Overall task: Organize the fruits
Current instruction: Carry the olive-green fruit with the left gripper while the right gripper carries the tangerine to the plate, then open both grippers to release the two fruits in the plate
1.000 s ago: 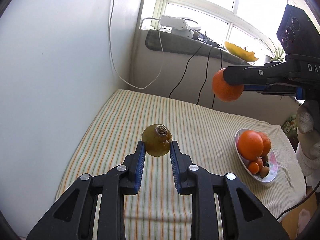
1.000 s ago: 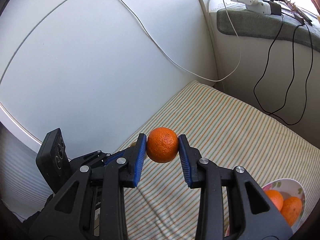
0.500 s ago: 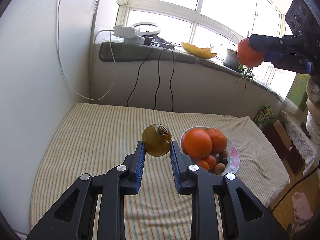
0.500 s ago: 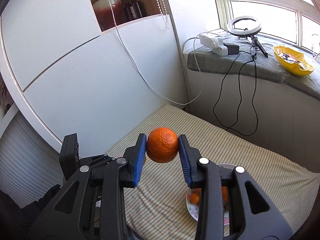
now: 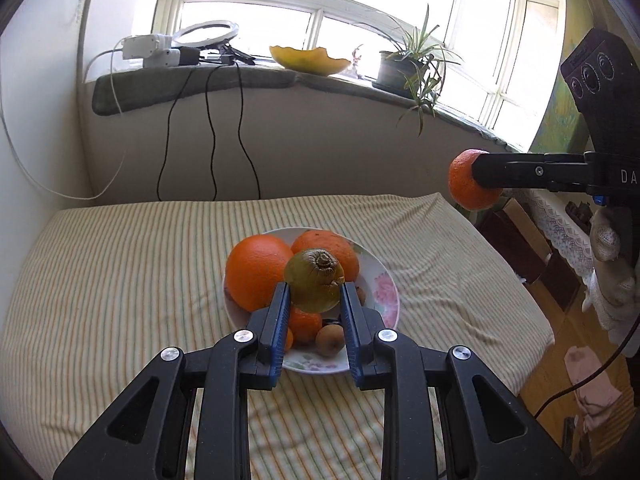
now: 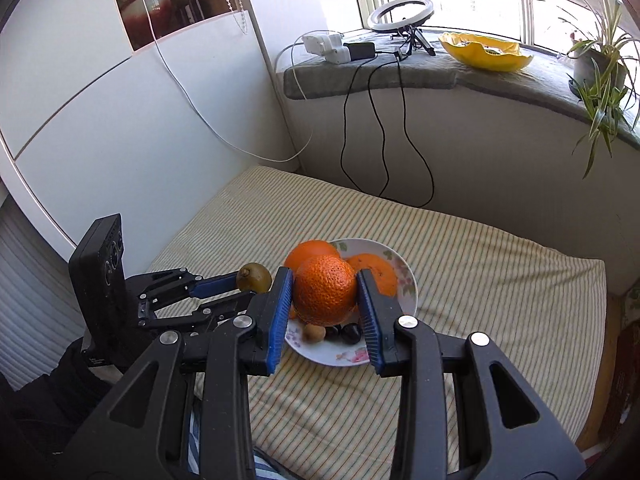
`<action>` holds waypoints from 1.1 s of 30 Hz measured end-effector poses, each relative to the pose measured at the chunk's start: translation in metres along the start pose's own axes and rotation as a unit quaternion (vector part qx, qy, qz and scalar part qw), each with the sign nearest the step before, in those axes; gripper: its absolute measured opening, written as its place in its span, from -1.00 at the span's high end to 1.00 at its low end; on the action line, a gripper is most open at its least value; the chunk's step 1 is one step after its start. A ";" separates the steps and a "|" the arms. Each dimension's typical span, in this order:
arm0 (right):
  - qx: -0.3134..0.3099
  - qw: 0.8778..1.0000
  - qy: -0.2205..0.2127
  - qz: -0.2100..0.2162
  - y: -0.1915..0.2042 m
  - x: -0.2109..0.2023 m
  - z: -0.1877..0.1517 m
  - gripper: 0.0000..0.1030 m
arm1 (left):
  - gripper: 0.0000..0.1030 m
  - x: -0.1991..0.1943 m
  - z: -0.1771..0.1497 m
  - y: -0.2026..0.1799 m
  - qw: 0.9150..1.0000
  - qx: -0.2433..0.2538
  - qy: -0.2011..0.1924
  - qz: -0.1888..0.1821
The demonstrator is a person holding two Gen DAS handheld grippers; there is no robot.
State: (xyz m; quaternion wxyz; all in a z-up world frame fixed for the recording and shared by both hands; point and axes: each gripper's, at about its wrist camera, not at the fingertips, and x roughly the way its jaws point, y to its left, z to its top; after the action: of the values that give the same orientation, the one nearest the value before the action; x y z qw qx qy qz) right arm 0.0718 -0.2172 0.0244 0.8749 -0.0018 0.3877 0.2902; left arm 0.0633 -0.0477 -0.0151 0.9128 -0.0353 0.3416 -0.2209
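Observation:
My left gripper point(image 5: 314, 286) is shut on a green-brown kiwi point(image 5: 314, 280), held in the air above the near side of a flowered plate point(image 5: 384, 292). The plate rests on the striped bed and holds two big oranges point(image 5: 256, 270), a small mandarin point(image 5: 305, 323) and small brown fruits point(image 5: 330, 340). My right gripper point(image 6: 325, 290) is shut on a rough-skinned orange point(image 6: 325, 290), above the same plate point(image 6: 404, 272). In the left wrist view that orange point(image 5: 470, 184) hangs at the right, off the bed's far corner. In the right wrist view the kiwi point(image 6: 254, 277) shows at the left.
The striped bed point(image 5: 120, 280) fills the middle, with a white wall on the left. Black cables point(image 5: 240, 140) hang from a grey windowsill point(image 6: 400, 68) that carries a ring light, a yellow bowl point(image 6: 484, 54) and a potted plant point(image 5: 408, 68). Dark furniture and a wooden floor lie off the bed's right edge.
Both views have swung from the white wall toward the window. The plate now lies under both grippers. Each gripper keeps its fruit.

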 end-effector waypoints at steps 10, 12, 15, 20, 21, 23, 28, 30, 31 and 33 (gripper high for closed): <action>0.015 0.999 0.032 0.000 -0.031 0.057 -0.034 0.33 | 0.54 0.045 -0.007 -0.017 0.999 0.012 0.042 0.002; 0.017 0.999 0.040 0.002 -0.034 0.067 -0.036 0.33 | 0.54 0.048 -0.006 -0.016 0.999 0.011 0.046 0.004; 0.016 0.999 0.049 0.000 -0.036 0.077 -0.042 0.33 | 0.54 0.051 -0.005 -0.015 0.999 0.012 0.049 0.007; 0.018 0.998 0.060 0.003 -0.038 0.089 -0.047 0.33 | 0.54 0.056 -0.004 -0.013 0.998 0.012 0.055 0.007; 0.018 0.998 0.061 0.003 -0.038 0.090 -0.048 0.33 | 0.53 0.057 -0.005 -0.013 0.998 0.012 0.056 0.006; 0.018 0.998 0.064 0.004 -0.038 0.093 -0.047 0.33 | 0.53 0.057 -0.005 -0.014 0.998 0.012 0.056 0.005; 0.014 0.998 0.066 0.003 -0.036 0.098 -0.047 0.32 | 0.50 0.056 -0.006 -0.012 0.998 0.012 0.056 0.007; 0.014 0.998 0.067 0.002 -0.035 0.100 -0.047 0.32 | 0.43 0.056 -0.006 -0.011 0.998 0.012 0.056 0.009; 0.013 0.998 0.067 0.001 -0.035 0.101 -0.047 0.32 | 0.34 0.056 -0.006 -0.011 0.998 0.011 0.055 0.009; 0.013 0.998 0.065 -0.001 -0.034 0.101 -0.047 0.22 | 0.31 0.054 -0.006 -0.010 0.999 0.010 0.051 0.008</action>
State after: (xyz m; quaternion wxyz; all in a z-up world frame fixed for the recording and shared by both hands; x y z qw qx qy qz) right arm 0.1110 -0.2053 -0.0842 0.8482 -0.0096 0.4476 0.2830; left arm 0.0917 -0.0794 -0.0499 0.8961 -0.0117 0.3860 -0.2187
